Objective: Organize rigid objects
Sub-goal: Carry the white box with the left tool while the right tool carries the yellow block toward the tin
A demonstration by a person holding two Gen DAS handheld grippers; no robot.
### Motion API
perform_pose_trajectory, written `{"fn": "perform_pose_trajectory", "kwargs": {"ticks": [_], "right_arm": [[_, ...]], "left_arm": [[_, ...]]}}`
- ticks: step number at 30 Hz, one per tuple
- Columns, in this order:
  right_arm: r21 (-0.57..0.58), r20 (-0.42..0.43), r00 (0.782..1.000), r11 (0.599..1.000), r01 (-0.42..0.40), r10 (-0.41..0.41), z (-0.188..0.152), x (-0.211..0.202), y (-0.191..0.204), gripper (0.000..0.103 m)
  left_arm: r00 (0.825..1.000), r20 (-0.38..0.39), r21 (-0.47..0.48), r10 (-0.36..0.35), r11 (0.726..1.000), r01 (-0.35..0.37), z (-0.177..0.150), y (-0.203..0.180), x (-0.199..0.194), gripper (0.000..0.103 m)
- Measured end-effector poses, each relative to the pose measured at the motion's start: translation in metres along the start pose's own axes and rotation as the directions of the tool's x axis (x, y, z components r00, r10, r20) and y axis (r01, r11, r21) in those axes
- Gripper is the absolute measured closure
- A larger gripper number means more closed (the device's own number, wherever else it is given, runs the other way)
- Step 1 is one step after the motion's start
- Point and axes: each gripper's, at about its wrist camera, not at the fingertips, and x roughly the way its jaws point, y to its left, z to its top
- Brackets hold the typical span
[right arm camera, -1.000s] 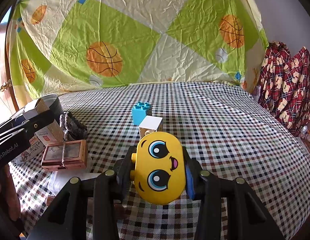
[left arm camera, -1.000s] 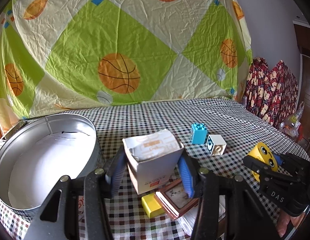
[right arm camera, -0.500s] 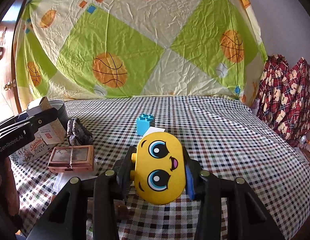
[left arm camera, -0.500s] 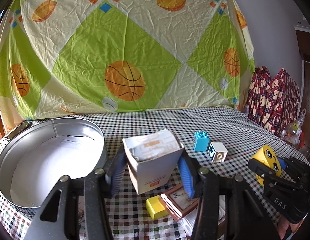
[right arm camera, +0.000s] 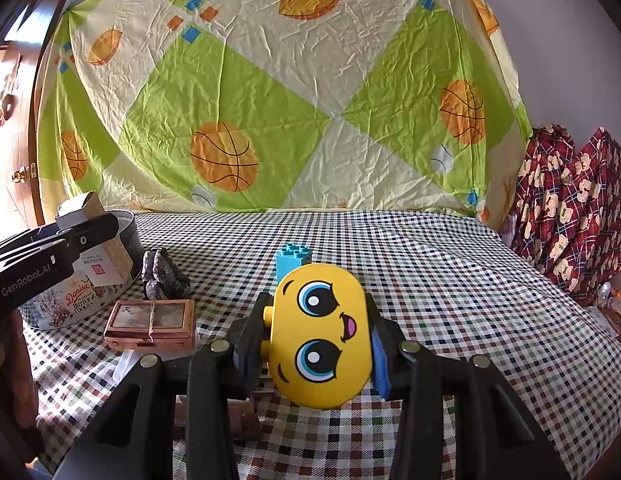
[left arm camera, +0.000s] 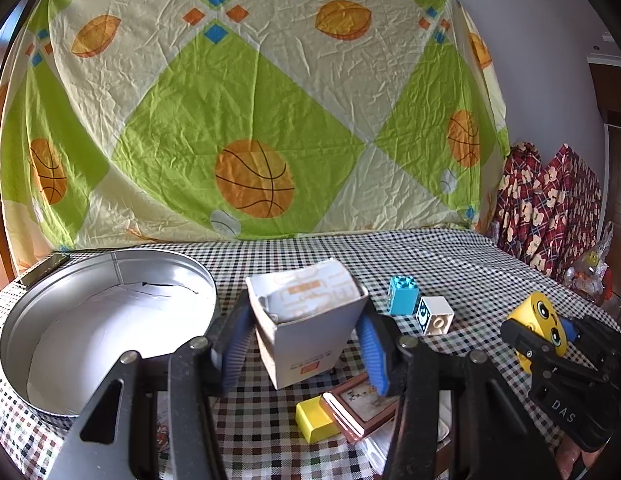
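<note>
My left gripper (left arm camera: 302,340) is shut on a white cardboard box (left arm camera: 306,324) and holds it above the checked table, just right of the round metal cookie tin (left arm camera: 62,316), which is open with white paper inside. My right gripper (right arm camera: 318,340) is shut on a yellow face block (right arm camera: 320,336) and holds it above the table; it shows at the right of the left wrist view (left arm camera: 538,328). The left gripper with the box shows in the right wrist view (right arm camera: 90,236), over the tin (right arm camera: 78,300).
A blue brick (left arm camera: 402,300) and a white brick (left arm camera: 436,314) lie mid-table. A small yellow block (left arm camera: 314,420) and a brown framed box (left arm camera: 362,404) lie beneath the left gripper. A dark rock (right arm camera: 164,276) sits near the tin. Plaid fabric (right arm camera: 574,208) hangs at right.
Both grippers have risen and tilted up while holding their objects; the table looks lower in both views. The left gripper has drifted slightly toward the tin.
</note>
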Motion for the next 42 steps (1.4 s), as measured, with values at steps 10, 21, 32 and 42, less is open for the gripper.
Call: {"fn": "perform_pose_trajectory", "kwargs": {"ticks": [10, 21, 32, 42], "right_arm": [[-0.010, 0.075, 0.997, 1.000, 0.009, -0.008, -0.002, -0.012, 0.002, 0.058], [-0.013, 0.103, 0.995, 1.000, -0.018, 0.019, 0.002, -0.018, 0.012, 0.058], [-0.071, 0.127, 0.987, 0.994, -0.086, 0.095, 0.011, -0.021, 0.052, 0.058], [-0.105, 0.123, 0.980, 0.984, -0.142, 0.155, 0.017, -0.021, 0.077, 0.058]], "left_arm": [[0.999, 0.045, -0.003, 0.005, 1.000, -0.005, 0.000, 0.002, -0.009, 0.054], [0.996, 0.086, -0.019, 0.019, 1.000, -0.017, 0.000, 0.012, -0.020, 0.054], [0.995, 0.090, -0.058, 0.051, 0.997, -0.046, -0.002, 0.038, -0.027, 0.054], [0.991, 0.096, -0.084, 0.092, 0.993, -0.084, -0.002, 0.061, -0.031, 0.054]]}}
